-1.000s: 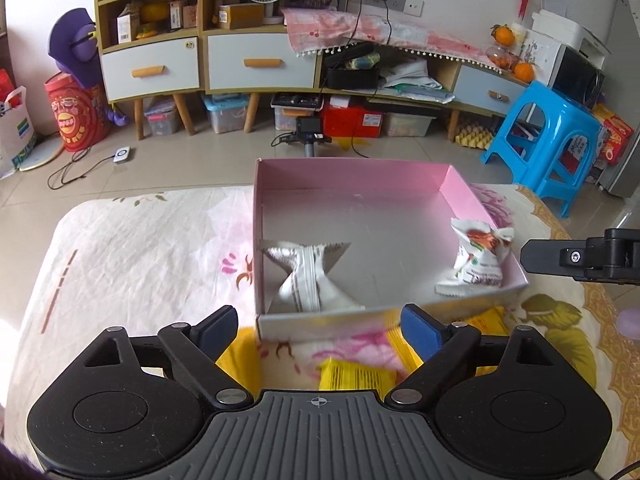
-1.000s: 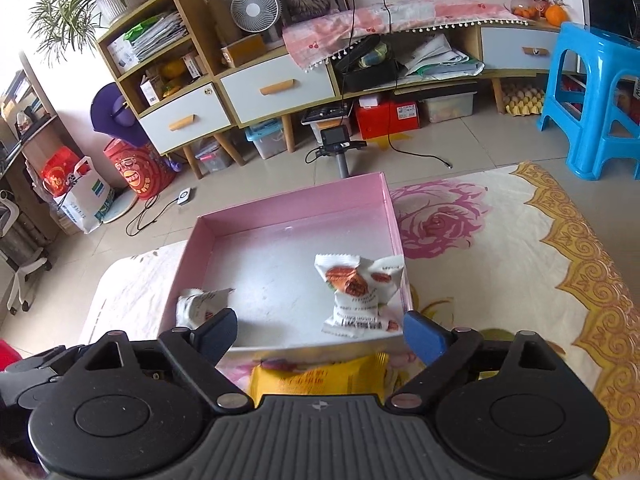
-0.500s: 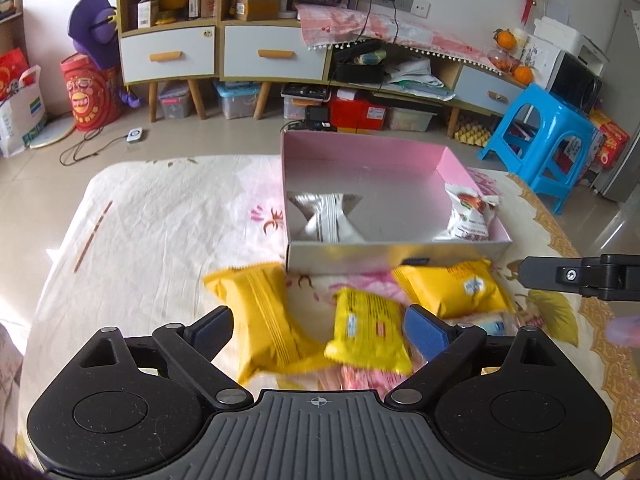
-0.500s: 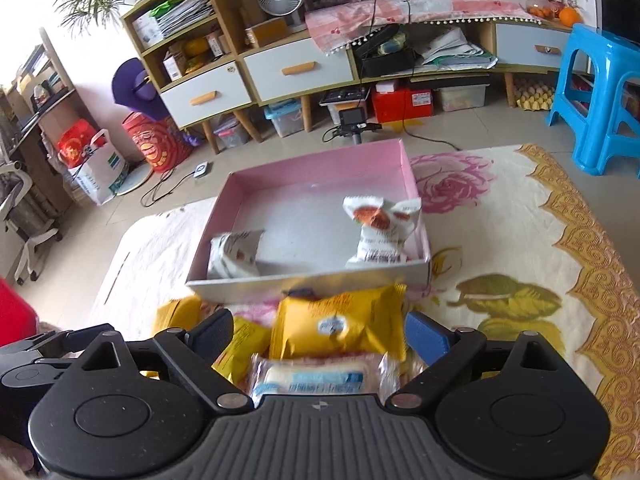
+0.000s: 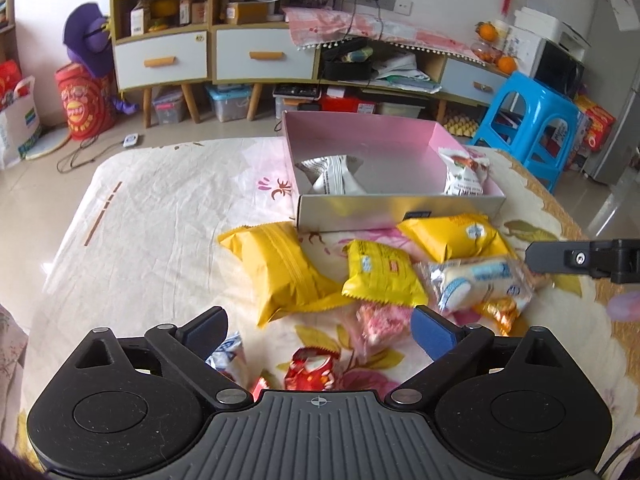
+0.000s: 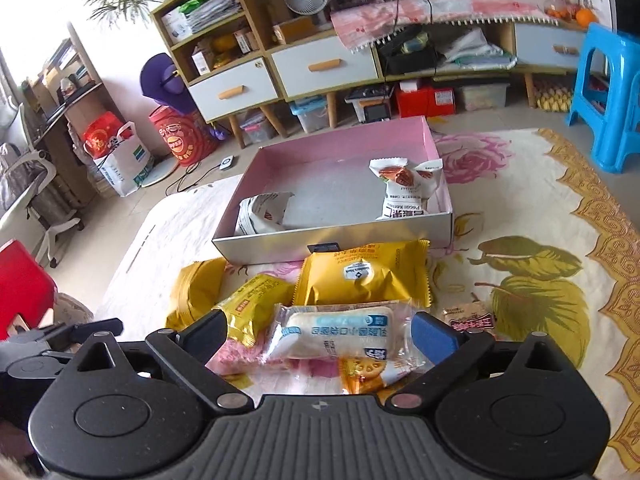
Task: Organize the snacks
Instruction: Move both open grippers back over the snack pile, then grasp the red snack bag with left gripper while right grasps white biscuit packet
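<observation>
Left gripper (image 5: 318, 326) and right gripper (image 6: 318, 330) hover over the loose snacks with jaws opening, gripping nothing. Two packets (image 6: 408, 188) lie in the pink box (image 6: 348, 140). The yellow packs (image 5: 280, 268), the clear-wrapped bun (image 6: 336, 336) and several small packets remain on the tablecloth (image 5: 160, 200), so most sorting is outstanding.

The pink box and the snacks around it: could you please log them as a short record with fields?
container: pink box, open, on the flowered cloth
inside: two white packets, one at each near corner
outside: yellow packets and a clear bread packet in front of the box
left hand-held gripper: opening, nothing held
right hand-held gripper: opening, nothing held
</observation>
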A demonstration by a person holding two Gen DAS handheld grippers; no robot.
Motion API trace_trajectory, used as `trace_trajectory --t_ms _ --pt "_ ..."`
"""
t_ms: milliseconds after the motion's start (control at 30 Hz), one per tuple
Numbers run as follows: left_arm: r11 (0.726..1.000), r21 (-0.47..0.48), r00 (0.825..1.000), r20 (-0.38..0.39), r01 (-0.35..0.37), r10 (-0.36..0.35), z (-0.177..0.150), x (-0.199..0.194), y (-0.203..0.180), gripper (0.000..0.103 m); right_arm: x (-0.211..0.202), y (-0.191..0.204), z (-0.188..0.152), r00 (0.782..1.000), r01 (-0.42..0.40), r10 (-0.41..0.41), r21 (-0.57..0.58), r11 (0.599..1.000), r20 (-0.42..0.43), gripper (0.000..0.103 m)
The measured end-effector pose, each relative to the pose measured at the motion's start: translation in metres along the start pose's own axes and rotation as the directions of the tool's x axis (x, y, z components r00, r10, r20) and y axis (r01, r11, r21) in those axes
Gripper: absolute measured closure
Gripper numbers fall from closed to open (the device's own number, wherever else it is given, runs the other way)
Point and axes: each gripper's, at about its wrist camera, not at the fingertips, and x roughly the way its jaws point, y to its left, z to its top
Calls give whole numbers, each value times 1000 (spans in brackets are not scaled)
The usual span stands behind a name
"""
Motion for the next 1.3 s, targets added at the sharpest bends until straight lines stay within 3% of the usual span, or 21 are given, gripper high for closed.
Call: trace_trajectory --t_ms 400,633,967,1200,1300 --pt "994 105 1000 -6 32 -31 -40 -10 5 4 -8 8 -44 1000 1 2 -162 987 20 11" --pt "988 150 1000 0 21 -21 -65 -8 7 4 -6 29 -71 999 -34 37 -306 952 2 11" --pt "984 175 1000 -24 13 -8 -83 3 17 6 10 60 -97 996 -84 62 -420 904 -68 11" --pt "993 117 999 -46 -16 21 -84 2 38 8 23 64 -106 994 -82 40 -445 892 -102 11" --pt "996 89 998 -51 -28 33 -84 -1 46 14 26 61 -107 994 -73 29 -435 897 -108 11"
